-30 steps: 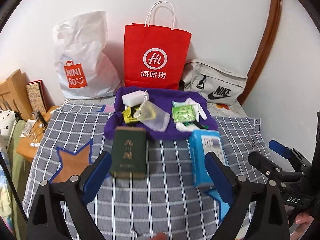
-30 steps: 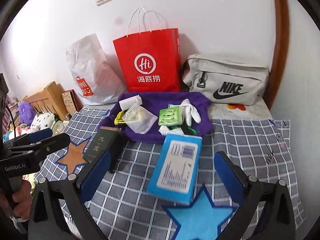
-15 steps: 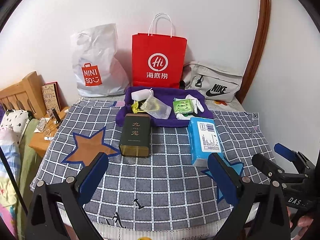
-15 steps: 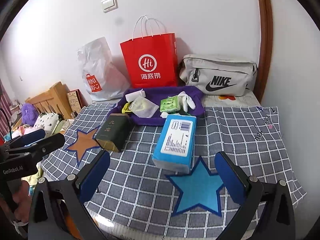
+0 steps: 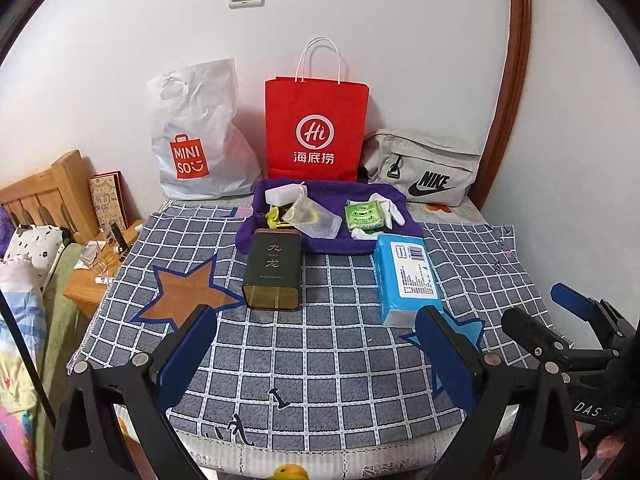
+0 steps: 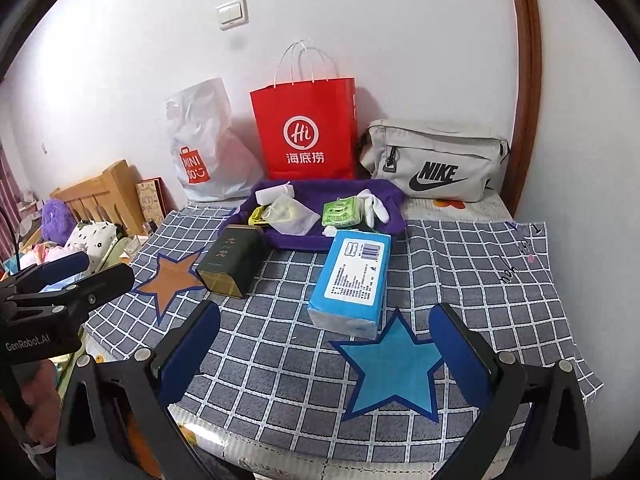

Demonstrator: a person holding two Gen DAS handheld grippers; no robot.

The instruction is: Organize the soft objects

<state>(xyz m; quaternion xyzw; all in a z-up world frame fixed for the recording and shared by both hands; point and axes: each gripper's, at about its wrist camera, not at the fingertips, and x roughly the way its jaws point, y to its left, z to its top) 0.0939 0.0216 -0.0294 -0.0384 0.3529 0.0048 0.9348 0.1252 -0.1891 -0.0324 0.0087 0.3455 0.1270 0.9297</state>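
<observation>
Both cameras had pulled back from the table over the last second, so the whole checked cloth (image 5: 320, 344) came into view; this looked like a retreat, with nothing carried. From left: an orange star patch (image 5: 182, 292), a dark green tin (image 5: 274, 268), a blue tissue pack (image 5: 410, 280), with small soft items on a purple towel (image 5: 280, 240) behind. The left gripper (image 5: 316, 354) and right gripper (image 6: 326, 350) hung wide apart, empty, touching nothing.

- Right gripper (image 6: 324, 344), jaws wide apart and empty, over a checked cloth (image 6: 480, 280).
- Blue tissue pack (image 6: 352, 280) just beyond; dark tin (image 6: 232, 264) to its left.
- Purple tray (image 6: 384, 196) of small items farther back.
- Left gripper (image 6: 64, 276) at left edge.
</observation>
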